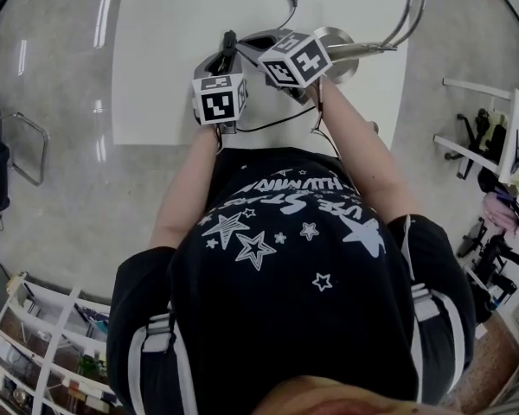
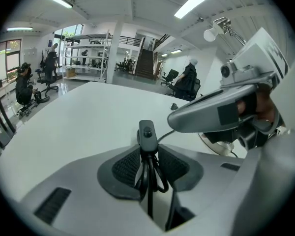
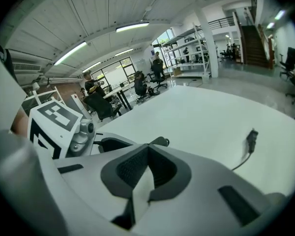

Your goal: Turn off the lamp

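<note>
Left gripper clamps cord switch steady by desk's near edge, likely so right gripper, jaws together and empty, can press it.

Left half of table open, lamp base and cable crowding right

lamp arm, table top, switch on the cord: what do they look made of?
Lamp arm: looks like polished metal tube, probably chrome-plated; bright mirror-like highlights run along the curve.
Table top: smooth matte white with no grain; likely laminate or painted board, the look does not settle which.
Cord switch: black moulded plastic by the look, with a slight sheen and rounded edges.
</note>
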The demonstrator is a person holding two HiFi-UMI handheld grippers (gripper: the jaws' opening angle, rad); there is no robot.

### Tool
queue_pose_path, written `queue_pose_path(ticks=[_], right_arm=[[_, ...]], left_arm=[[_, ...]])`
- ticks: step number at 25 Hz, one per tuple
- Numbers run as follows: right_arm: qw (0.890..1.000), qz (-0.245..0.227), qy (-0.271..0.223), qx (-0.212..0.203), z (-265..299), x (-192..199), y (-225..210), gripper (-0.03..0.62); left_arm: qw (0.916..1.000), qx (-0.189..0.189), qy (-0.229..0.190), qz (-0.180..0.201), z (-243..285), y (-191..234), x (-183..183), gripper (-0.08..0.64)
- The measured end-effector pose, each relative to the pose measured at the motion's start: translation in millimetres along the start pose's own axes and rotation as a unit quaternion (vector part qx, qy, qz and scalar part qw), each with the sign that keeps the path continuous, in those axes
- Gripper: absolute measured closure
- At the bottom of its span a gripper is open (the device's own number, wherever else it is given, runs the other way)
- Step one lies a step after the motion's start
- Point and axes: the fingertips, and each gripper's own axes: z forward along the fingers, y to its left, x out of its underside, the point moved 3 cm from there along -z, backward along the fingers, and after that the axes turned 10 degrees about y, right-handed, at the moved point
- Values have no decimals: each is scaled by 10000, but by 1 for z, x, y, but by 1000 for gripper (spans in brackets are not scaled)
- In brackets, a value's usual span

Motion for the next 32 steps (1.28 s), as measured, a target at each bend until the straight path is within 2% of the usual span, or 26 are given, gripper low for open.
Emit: queue_pose_path(ticks=[7, 14, 19, 25, 32], right_arm=[[9982, 540, -269, 68, -26, 27, 10, 586], [9960, 760, -460, -54, -44, 51, 15, 586], [9961, 575, -623, -263, -68, 68, 18, 586], [9953, 268, -761, -538, -100, 91, 30, 586], [9923, -45, -1007, -718, -141, 127, 35, 586]], left_arm=[[9998, 169, 56, 57, -1, -2, -1, 433], [9994, -98, -170, 292, -10, -9, -3, 431], [9977, -515, -344, 290, -27, -20, -1, 430], [9916, -1020, -762, 222, -71, -40, 3, 430], [9825, -1016, -1550, 195, -111, -99, 12, 431]])
